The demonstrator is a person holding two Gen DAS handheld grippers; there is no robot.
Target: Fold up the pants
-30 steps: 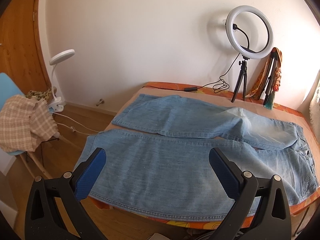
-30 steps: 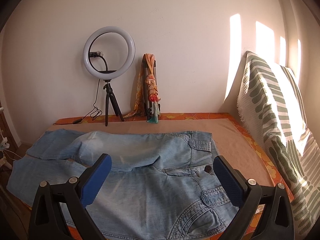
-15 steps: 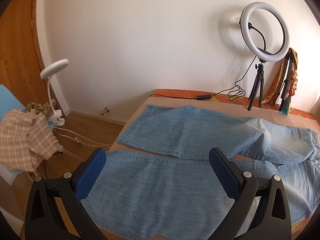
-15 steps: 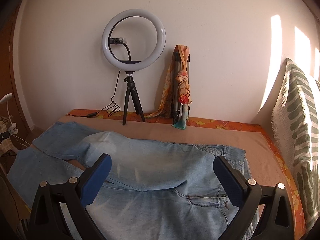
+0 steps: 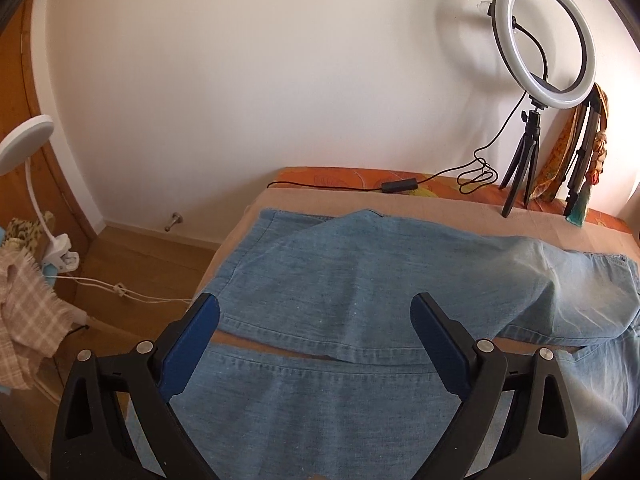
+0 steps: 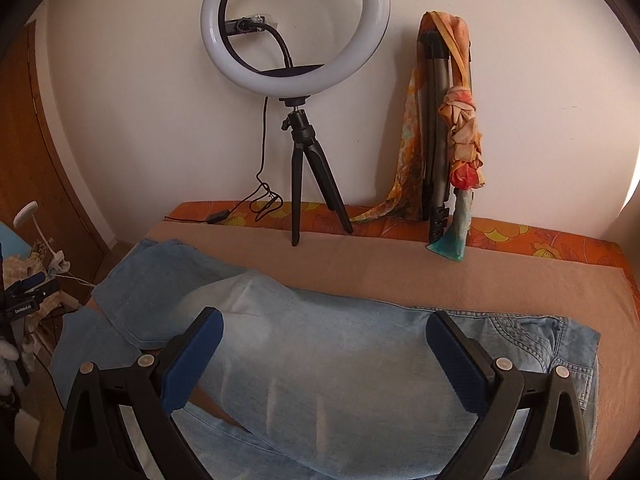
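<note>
Left hand-held gripper (image 5: 316, 340) hovers over the jeans (image 5: 360, 280), jaws wide but closing, pads not yet on cloth; the denim lies below them, nothing gripped. Right hand-held gripper (image 6: 324, 354) also spread wide, empty, above the thigh area. Jeans lie flat on the bed (image 6: 400, 264), legs parted in a V, hems toward the left end, waistband (image 6: 560, 344) to the right.

Handling guess: denim is soft but fairly heavy, drapes, not slippery or fragile. Pinch at stitched edges: far leg's inseam on the left, waistband or hip seam on the right, then lay one leg over the other.

Left view only: both hems, clip lamp (image 5: 24, 140), checked cloth (image 5: 24, 320). Right view only: waistband, belt loops, tripod with scarf (image 6: 444, 128). Ring light (image 6: 296, 24) is in both.
</note>
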